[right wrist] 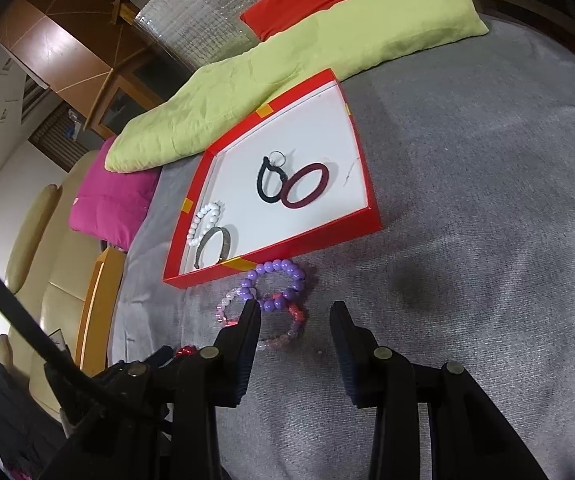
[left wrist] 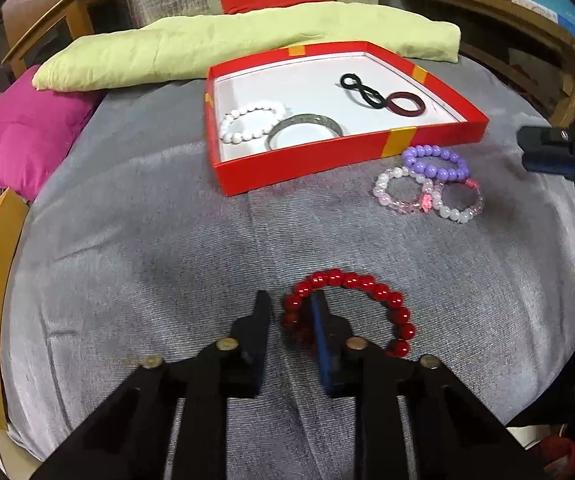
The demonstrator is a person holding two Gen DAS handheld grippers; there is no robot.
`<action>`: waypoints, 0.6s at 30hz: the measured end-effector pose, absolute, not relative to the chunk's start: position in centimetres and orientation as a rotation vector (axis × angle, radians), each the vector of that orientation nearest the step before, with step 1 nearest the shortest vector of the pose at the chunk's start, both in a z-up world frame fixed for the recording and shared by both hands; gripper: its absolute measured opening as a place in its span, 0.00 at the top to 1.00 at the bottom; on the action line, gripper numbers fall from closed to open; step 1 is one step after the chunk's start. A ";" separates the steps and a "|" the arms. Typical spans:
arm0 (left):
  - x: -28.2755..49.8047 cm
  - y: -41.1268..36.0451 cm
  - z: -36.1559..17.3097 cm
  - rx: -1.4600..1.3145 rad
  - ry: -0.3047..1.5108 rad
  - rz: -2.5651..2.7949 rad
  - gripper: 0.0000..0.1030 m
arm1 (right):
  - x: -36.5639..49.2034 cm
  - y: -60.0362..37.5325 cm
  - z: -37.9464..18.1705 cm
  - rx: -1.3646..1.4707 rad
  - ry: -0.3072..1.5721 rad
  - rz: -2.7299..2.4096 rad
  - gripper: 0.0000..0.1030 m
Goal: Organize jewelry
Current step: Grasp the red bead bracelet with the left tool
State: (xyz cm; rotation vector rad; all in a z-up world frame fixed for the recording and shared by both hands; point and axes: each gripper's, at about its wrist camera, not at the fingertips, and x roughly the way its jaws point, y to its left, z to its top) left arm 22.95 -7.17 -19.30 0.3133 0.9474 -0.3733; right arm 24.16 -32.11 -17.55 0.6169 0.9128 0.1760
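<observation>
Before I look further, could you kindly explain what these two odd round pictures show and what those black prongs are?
Each picture comes from a camera on a hand-held gripper, looking along its jaws. The left gripper is open, one finger inside the red bead bracelet, nothing clamped. The right gripper is open and empty above the purple bracelet and pale pink bracelets. All lie on grey cloth. The red box holds a white bracelet, a grey bangle and two hair ties.

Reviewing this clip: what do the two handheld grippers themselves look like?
Both match: the left gripper and right gripper have black angular linkage arms with round brass-coloured pivot pins and tapered black fingers faced with dark blue pads. No hands or sleeves show.
</observation>
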 end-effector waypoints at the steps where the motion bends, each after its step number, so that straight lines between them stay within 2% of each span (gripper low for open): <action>1: 22.9 -7.3 -19.4 0.324 0.943 -0.368 0.81 | 24.2 -32.0 -17.6 0.617 0.913 0.171 0.62; 3: 22.9 -7.3 -19.4 0.325 0.939 -0.358 0.85 | 24.4 -31.8 -17.8 0.613 0.918 0.155 0.62; 9: 23.2 -7.2 -19.4 0.343 0.927 -0.378 0.86 | 25.1 -30.2 -17.7 0.566 0.906 0.124 0.62; 12: 23.6 -6.8 -19.1 0.312 0.932 -0.387 0.91 | 25.2 -29.5 -18.0 0.535 0.912 0.122 0.62; 18: 25.0 -5.8 -18.2 0.232 0.927 -0.380 0.91 | 25.3 -29.8 -18.7 0.504 0.933 0.110 0.62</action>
